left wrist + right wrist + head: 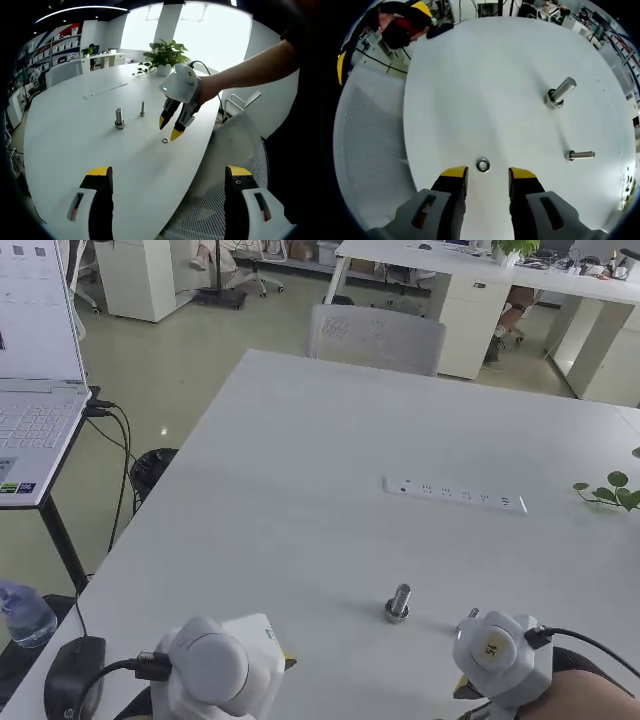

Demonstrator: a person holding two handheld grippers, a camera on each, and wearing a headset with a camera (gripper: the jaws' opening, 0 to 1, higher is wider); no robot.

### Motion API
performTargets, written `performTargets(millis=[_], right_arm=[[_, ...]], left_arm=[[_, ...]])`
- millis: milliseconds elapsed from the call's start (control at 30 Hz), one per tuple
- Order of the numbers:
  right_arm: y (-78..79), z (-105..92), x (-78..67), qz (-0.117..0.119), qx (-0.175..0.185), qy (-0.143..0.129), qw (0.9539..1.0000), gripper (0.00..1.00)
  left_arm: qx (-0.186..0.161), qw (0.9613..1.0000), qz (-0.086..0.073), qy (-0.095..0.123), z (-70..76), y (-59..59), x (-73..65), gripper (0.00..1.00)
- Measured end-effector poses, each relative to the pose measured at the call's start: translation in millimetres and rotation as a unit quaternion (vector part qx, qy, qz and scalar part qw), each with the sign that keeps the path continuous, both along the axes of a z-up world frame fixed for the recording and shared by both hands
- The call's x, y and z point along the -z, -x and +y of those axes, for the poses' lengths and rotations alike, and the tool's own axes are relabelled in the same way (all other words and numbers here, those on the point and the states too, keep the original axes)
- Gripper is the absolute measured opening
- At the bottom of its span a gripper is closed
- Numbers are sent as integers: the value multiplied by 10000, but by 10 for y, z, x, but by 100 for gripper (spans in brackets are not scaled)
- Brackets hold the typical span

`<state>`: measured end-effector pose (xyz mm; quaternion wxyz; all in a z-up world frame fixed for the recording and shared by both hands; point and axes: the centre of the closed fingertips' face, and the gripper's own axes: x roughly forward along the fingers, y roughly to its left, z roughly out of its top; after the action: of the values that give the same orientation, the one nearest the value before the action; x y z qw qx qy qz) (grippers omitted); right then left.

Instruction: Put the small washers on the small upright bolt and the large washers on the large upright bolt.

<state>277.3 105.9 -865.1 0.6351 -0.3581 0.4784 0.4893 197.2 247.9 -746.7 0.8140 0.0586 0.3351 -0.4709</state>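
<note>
- Left gripper [169, 172]: the jaws stand wide open and hold nothing. They hang past the near edge of the white round-ended table [485, 75], well away from the work. Do not count on this side for the pick.
- Small silver ring-shaped metal washer [483, 164]: it lies flat on the table with its hole facing up, so it has no long axis to align to. You cannot tell from its size alone which bolt it belongs on.
- Right gripper [488, 174]: the jaws are partly open, a little wider than the washer, and empty. The washer sits just ahead of the yellow tips, centred on the gap and touching neither jaw. This is the nearer gripper. Judged from this, you need a short advance along the jaws' own line before closing.
- Large upright steel bolt [561, 91]: it stands further on, to the right of the jaws. You cannot tell whether the wider collar at its base is the bolt head or washers.
- Small upright steel bolt [581, 155]: it stands near the large bolt, with a shank that appears bare.
</note>
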Motion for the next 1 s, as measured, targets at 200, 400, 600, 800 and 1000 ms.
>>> performTargets(millis=[200, 400, 600, 800, 1000], right_arm=[[-23, 54, 104, -60, -23, 21, 10000, 34], [0, 65, 153, -89, 1, 93, 9999, 33], [0, 45, 151, -89, 68, 97, 9999, 32], [8, 42, 157, -82, 103, 121, 9998, 31], [41, 38, 155, -84, 89, 147, 9998, 27]], left_arm=[[68, 10000, 8, -53, 9, -3, 10, 92], [102, 9999, 21, -67, 33, 7, 8, 90], [143, 9999, 45, -75, 48, 29, 14, 89], [199, 9997, 60, -89, 44, 45, 25, 87], [262, 9996, 98, -81, 31, 69, 30, 84]])
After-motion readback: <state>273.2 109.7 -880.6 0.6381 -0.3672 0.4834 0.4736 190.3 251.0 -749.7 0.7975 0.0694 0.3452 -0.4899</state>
